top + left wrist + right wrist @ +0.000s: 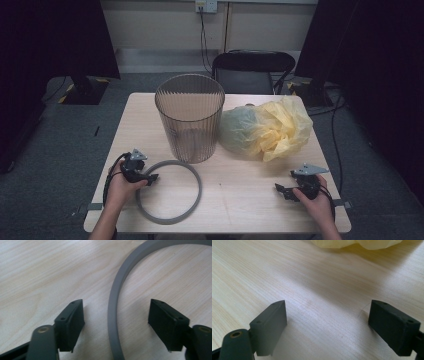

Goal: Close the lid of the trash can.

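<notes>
A grey plastic ring (pixel 168 219) lies flat on the wooden table (pixel 250 200) in front of a dark ribbed waste bin (pixel 190 120). A crumpled yellow bag (pixel 270 127) rests to the right of the bin. My left gripper (pixel 150 177) sits at the ring's left side, its jaws open and straddling the ring's band (pixel 125 267) with a gap on each side. My right gripper (pixel 280 190) rests near the table's right front, open over bare wood (pixel 327 315), with the yellow bag's edge (pixel 352 243) farther ahead.
A black chair (pixel 252 70) stands behind the table's far edge. Dark curtains and stand bases flank the table on grey carpet. Cables run down the wall and along the floor at the right.
</notes>
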`<state>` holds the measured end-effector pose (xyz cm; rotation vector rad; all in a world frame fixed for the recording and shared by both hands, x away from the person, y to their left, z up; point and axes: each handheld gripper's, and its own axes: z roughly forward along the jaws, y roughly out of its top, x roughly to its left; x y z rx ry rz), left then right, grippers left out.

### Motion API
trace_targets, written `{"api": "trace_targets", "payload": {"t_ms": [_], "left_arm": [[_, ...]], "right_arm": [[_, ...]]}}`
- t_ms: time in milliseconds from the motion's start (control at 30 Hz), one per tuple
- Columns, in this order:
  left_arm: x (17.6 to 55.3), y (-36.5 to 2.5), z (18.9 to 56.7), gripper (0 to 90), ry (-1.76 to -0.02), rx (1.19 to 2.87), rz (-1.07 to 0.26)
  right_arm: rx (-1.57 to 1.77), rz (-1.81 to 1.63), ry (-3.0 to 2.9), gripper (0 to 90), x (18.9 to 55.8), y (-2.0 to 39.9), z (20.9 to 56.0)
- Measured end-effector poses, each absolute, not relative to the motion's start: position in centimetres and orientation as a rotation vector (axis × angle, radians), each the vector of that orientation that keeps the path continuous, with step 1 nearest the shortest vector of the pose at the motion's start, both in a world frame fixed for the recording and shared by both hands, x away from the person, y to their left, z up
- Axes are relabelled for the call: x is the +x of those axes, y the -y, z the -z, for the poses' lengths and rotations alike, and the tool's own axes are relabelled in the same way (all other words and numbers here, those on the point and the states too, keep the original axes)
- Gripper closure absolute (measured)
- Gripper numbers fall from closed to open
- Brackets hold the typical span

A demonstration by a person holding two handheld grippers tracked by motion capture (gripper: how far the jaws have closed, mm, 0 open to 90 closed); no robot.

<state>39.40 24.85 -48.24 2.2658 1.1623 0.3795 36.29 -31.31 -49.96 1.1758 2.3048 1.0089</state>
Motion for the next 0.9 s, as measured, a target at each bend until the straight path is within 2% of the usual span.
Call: {"api": "trace_targets", "payload": {"t_ms": [133, 300, 533, 633, 900], "left_arm": [[39.55, -24.66, 48.29, 30.3, -1.157, 2.255, -0.379], [39.5, -24.54, 48.09, 41.6, -1.127, 2.269, -0.359], [39.6, -24.62, 47.96, 46.1, -1.138, 2.275, -0.362], [39.45, -24.73, 47.96, 54.3, -1.131, 2.265, -0.364], [39.62, -24.63, 47.78, 62.9, -1.15, 2.274, -0.35]], "right_arm": [[1.175, -1.009, -2.305, 14.3, 36.3, 31.32, 49.96], [1.176, -1.008, -2.306, 14.3, 36.29, 31.31, 49.96], [1.176, -1.008, -2.304, 14.3, 36.29, 31.31, 49.96], [1.176, -1.009, -2.305, 14.3, 36.29, 31.31, 49.96], [1.175, -1.01, -2.308, 14.2, 36.31, 31.32, 49.96]]}}
